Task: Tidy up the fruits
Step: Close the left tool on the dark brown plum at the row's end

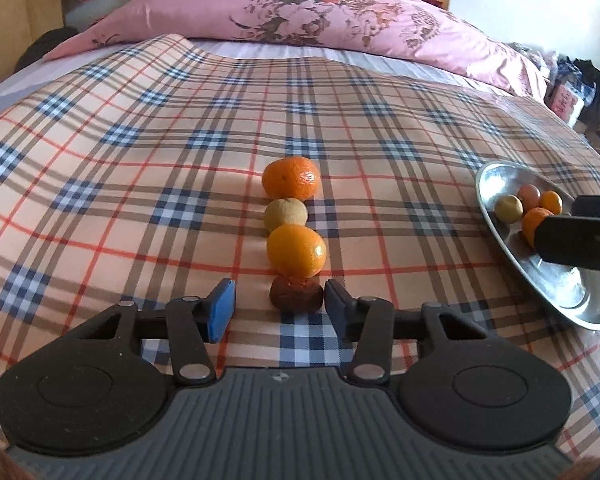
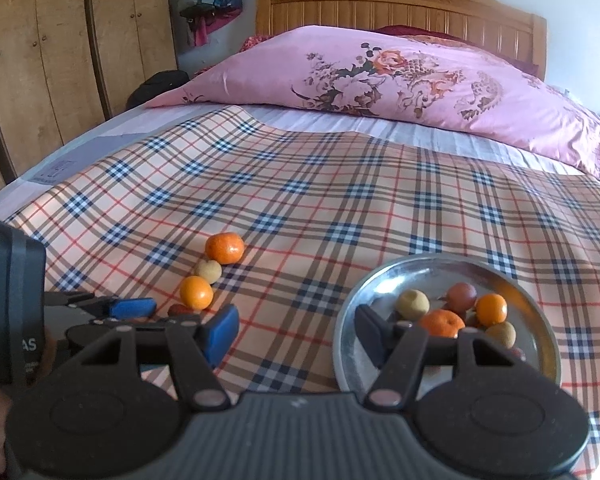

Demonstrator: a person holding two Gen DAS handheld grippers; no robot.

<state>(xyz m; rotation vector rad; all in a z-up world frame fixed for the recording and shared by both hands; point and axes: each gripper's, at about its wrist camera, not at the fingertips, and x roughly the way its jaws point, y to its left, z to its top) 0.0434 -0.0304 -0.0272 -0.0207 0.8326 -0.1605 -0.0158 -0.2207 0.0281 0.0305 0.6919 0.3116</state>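
Observation:
A row of fruits lies on the plaid bedspread (image 1: 140, 160): a far orange (image 1: 291, 178), a yellow-green fruit (image 1: 286, 214), a near orange (image 1: 296, 251) and a dark brown fruit (image 1: 296, 295). My left gripper (image 1: 278, 304) is open around the brown fruit, its right finger touching it. A steel plate (image 2: 380, 280) holds several fruits, including an orange (image 2: 442, 323) and a yellow fruit (image 2: 412, 304). My right gripper (image 2: 296, 332) is open and empty, low over the plate's left rim. The row also shows in the right wrist view (image 2: 224, 247).
A pink floral pillow (image 2: 400, 76) lies at the head of the bed before a wooden headboard (image 2: 400, 4). A wooden wardrobe (image 2: 60, 60) stands at the left. Clutter sits beyond the bed's right edge (image 1: 572, 92).

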